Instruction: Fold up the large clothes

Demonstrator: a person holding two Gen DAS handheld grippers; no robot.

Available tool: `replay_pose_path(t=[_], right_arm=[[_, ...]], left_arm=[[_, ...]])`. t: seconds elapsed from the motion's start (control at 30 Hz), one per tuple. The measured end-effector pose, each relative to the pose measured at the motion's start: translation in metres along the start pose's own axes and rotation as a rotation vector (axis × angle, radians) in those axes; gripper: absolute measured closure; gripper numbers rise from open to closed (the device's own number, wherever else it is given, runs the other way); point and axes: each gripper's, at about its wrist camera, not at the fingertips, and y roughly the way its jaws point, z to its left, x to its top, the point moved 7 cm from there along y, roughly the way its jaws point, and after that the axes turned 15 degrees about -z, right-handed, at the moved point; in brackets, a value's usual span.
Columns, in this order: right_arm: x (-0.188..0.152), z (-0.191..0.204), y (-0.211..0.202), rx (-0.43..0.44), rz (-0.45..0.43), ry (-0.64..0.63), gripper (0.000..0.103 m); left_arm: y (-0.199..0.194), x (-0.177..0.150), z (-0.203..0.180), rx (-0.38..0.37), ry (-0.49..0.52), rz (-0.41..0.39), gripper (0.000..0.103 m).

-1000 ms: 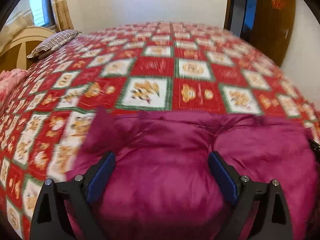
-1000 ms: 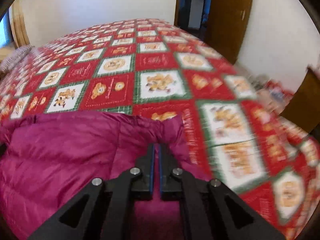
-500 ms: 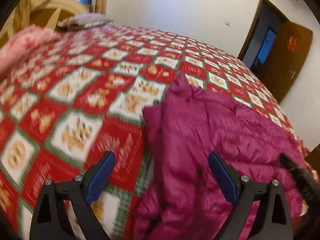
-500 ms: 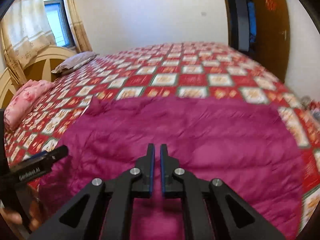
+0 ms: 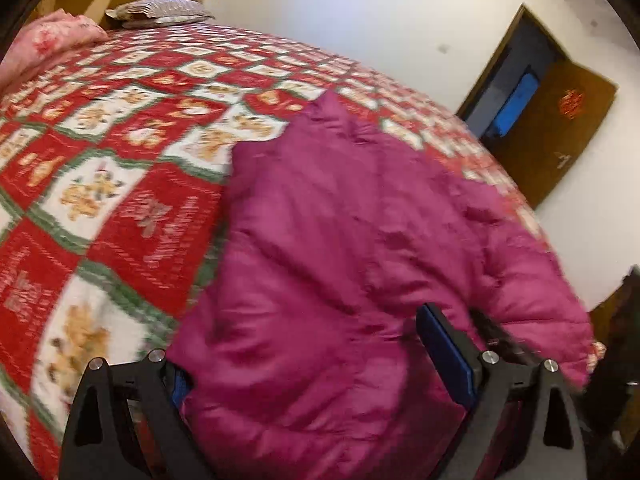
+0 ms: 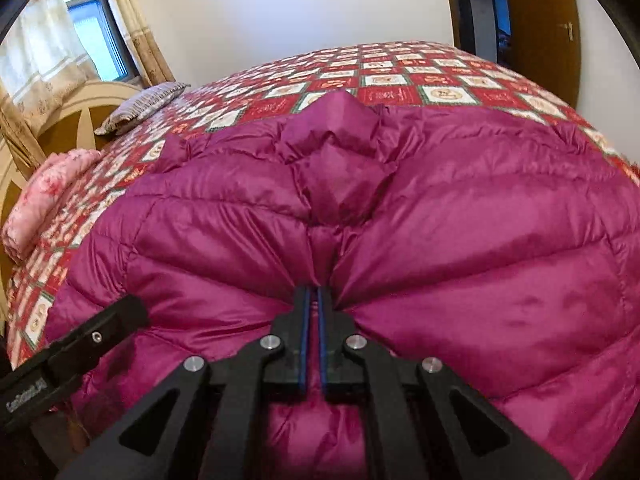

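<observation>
A large magenta puffer jacket lies spread on a bed with a red, white and green patchwork quilt. My right gripper is shut on a pinched fold of the jacket at its near edge. In the left wrist view the jacket fills the middle and right. My left gripper is open, its jaws wide apart astride the jacket's near left edge; fabric covers the left finger's pad. The left gripper's body shows at the lower left of the right wrist view.
A striped pillow and a pink folded blanket lie by the headboard on the left. A window with curtains is behind it. A brown door stands open on the right by a white wall.
The left gripper has moved right, onto the jacket's edge, its jaws still open. The right gripper stays shut on the jacket, which now bunches up more around it.
</observation>
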Motion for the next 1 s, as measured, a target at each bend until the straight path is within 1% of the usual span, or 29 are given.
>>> replay_pose_path(t=[0.03, 0.07, 0.1, 0.17, 0.2, 0.3, 0.37, 0.43, 0.53, 0.57, 0.67, 0.77, 0.8, 0.83, 0.9, 0.93, 1.0], right_arm=[[0.0, -0.002, 0.0, 0.01, 0.002, 0.017, 0.1], [0.0, -0.005, 0.0, 0.024, 0.007, 0.041, 0.1], [0.0, -0.004, 0.003, 0.031, 0.01, 0.054, 0.1], [-0.001, -0.008, 0.002, 0.052, 0.016, 0.091, 0.1], [-0.001, -0.008, 0.003, 0.058, 0.018, 0.1, 0.1], [-0.001, -0.01, 0.003, 0.087, 0.029, 0.146, 0.1], [-0.001, -0.011, 0.003, 0.127, 0.054, 0.221, 0.1], [-0.001, -0.012, 0.002, 0.166, 0.076, 0.301, 0.1], [-0.005, 0.0, -0.001, 0.22, 0.102, 0.368, 0.1], [-0.007, 0.007, -0.001, 0.255, 0.119, 0.407, 0.1], [-0.015, 0.037, 0.0, 0.36, 0.168, 0.481, 0.1], [-0.022, 0.076, 0.001, 0.509, 0.236, 0.526, 0.1], [-0.023, 0.083, 0.002, 0.544, 0.255, 0.529, 0.1], [-0.022, 0.084, 0.001, 0.546, 0.258, 0.514, 0.099], [-0.015, 0.079, -0.007, 0.554, 0.237, 0.477, 0.095], [-0.009, 0.07, -0.017, 0.548, 0.204, 0.447, 0.095], [0.001, 0.049, -0.036, 0.505, 0.147, 0.398, 0.095]], left_arm=[[-0.002, 0.002, -0.008, -0.051, -0.024, -0.005, 0.035], [-0.003, 0.004, -0.015, -0.074, -0.026, -0.007, 0.053], [-0.004, 0.008, -0.022, -0.087, -0.011, -0.012, 0.058], [-0.009, 0.016, -0.035, -0.111, 0.007, -0.038, 0.079], [-0.012, 0.022, -0.041, -0.134, 0.003, -0.051, 0.083], [-0.026, 0.035, -0.061, -0.224, -0.007, -0.073, 0.089], [-0.033, 0.041, -0.074, -0.27, 0.006, -0.072, 0.09], [-0.041, 0.043, -0.085, -0.302, 0.027, -0.077, 0.091], [-0.05, 0.049, -0.093, -0.338, 0.035, -0.074, 0.091], [-0.053, 0.05, -0.096, -0.343, 0.05, -0.076, 0.091], [-0.07, 0.054, -0.104, -0.337, 0.144, -0.106, 0.091], [-0.078, 0.053, -0.105, -0.293, 0.251, -0.119, 0.091], [-0.08, 0.052, -0.106, -0.275, 0.295, -0.126, 0.091], [-0.08, 0.052, -0.105, -0.269, 0.323, -0.132, 0.091], [-0.083, 0.051, -0.112, -0.271, 0.379, -0.141, 0.091], [-0.079, 0.051, -0.114, -0.264, 0.402, -0.145, 0.091], [-0.076, 0.041, -0.127, -0.261, 0.453, -0.144, 0.091]])
